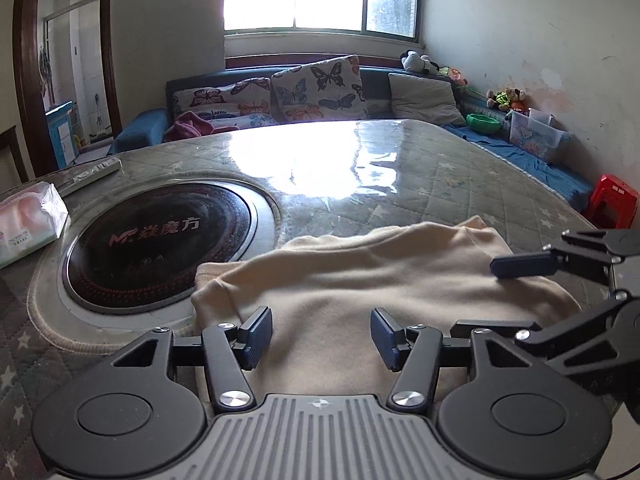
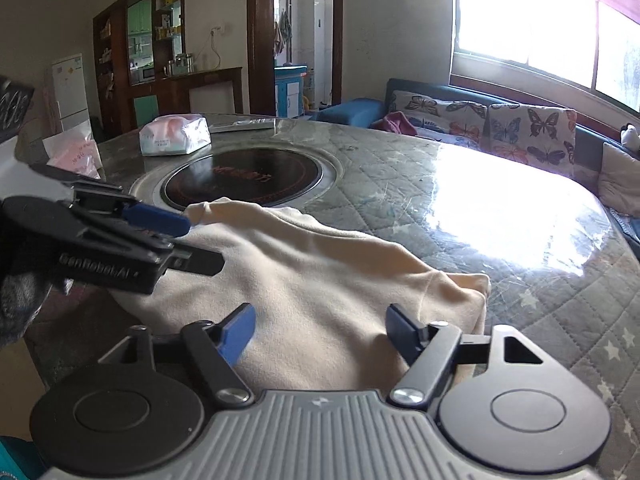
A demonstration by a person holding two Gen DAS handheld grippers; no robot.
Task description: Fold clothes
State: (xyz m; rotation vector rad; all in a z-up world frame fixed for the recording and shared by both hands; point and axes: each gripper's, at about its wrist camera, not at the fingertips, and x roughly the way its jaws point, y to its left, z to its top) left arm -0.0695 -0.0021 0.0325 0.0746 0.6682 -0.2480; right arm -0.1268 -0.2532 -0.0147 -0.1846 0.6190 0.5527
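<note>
A cream garment (image 1: 360,280) lies folded on the near part of the quilted table; it also shows in the right wrist view (image 2: 320,280). My left gripper (image 1: 320,336) is open above the garment's near edge, with nothing between its fingers. My right gripper (image 2: 320,336) is open above the garment's near right part, also empty. The right gripper shows at the right edge of the left wrist view (image 1: 560,280), over the garment's right side. The left gripper shows at the left of the right wrist view (image 2: 120,232), over the garment's left corner.
A round black induction hob (image 1: 160,244) is set in the table left of the garment. A tissue pack (image 1: 28,220) and a remote (image 1: 92,174) lie at the far left. A sofa with butterfly cushions (image 1: 312,88) stands behind the table, a red stool (image 1: 612,204) at right.
</note>
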